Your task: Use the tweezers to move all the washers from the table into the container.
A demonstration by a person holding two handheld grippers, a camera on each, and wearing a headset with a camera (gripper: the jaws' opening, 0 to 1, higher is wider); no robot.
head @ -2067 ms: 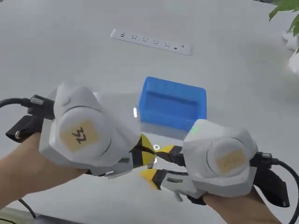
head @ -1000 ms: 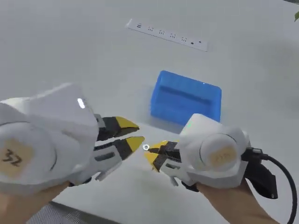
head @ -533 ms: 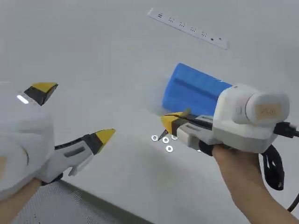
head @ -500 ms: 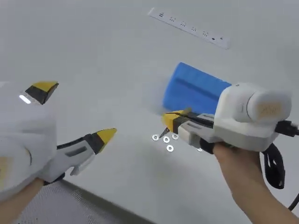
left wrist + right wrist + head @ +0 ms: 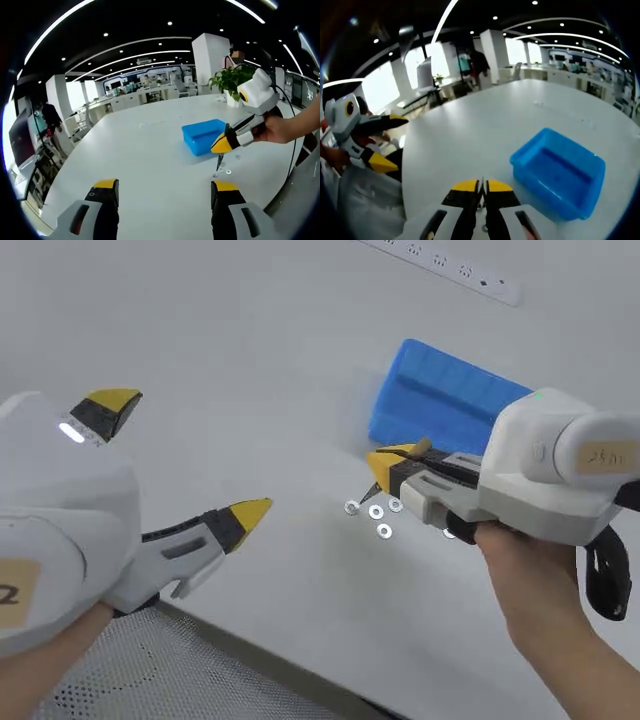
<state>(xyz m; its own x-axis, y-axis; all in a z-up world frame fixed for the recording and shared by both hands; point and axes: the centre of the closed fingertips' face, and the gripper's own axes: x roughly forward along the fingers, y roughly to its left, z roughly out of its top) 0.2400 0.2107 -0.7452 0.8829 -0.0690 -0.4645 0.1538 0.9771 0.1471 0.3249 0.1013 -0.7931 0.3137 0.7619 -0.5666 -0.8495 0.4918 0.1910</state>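
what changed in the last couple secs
The left tool opened wide and drew back leftward, away from the right tool, which stays shut on the tweezers, tips down by the washers. Washers lie on the table beside the blue container as before.

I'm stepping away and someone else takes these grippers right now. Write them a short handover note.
Left gripper: open, empty, held off to the side above the table.
Right gripper: shut on the tweezers, tips pointing down just over the washers.
Washers: at least four lie loose on the table in front of the blue container.
Done: tweezers are in hand; no washer seen in the container.
Left: pick each washer with the tweezers and drop it in the container.
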